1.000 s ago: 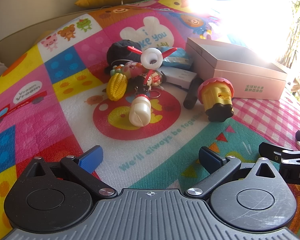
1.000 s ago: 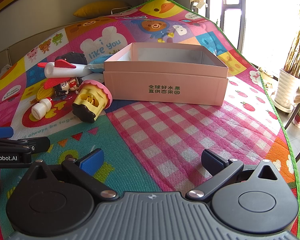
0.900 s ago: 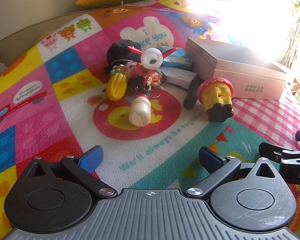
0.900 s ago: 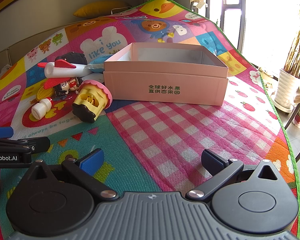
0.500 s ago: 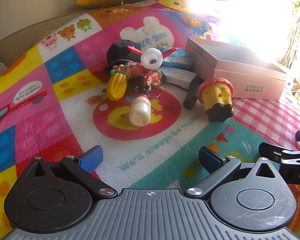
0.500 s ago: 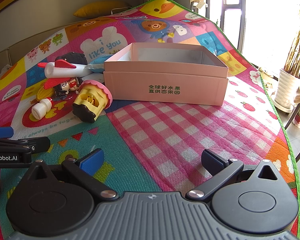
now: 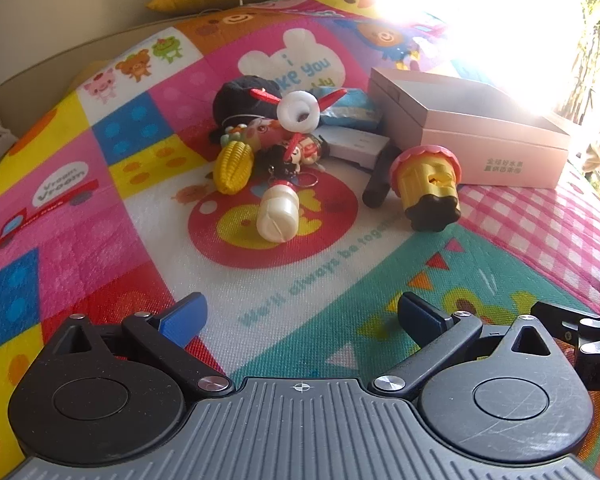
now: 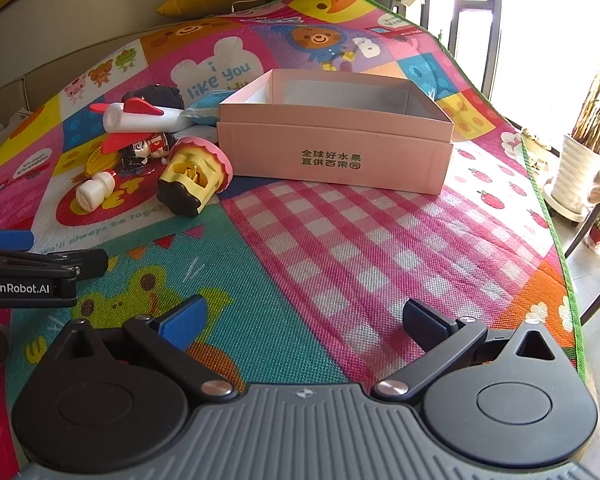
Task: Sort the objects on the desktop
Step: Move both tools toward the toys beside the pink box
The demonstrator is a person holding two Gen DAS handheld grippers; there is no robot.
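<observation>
Toys [image 7: 284,152] sit piled mid-mat, left of the pink box [image 8: 336,152]. We see the yellow corn [image 7: 234,166] lying long axis near-far; white bottle [image 7: 279,214] base toward us. Far items possibly overlapping. Left gripper [image 7: 300,314] and right gripper [image 8: 300,316] both gape, holding nothing.

Right hand-held gripper [image 8: 302,316]: jaws wide apart, holding nothing, over a patterned play mat [image 8: 380,248]. Pink box [image 8: 336,152]: open-topped, empty, mid-mat. Toy pile off the box's left end: yellow cupcake toy [image 8: 194,180] tipped on its side, white bottle [image 8: 94,190], doll figure [image 8: 144,150], white-and-red plane [image 8: 140,118]. Left hand-held gripper [image 8: 40,264] at the mat's left edge.
</observation>
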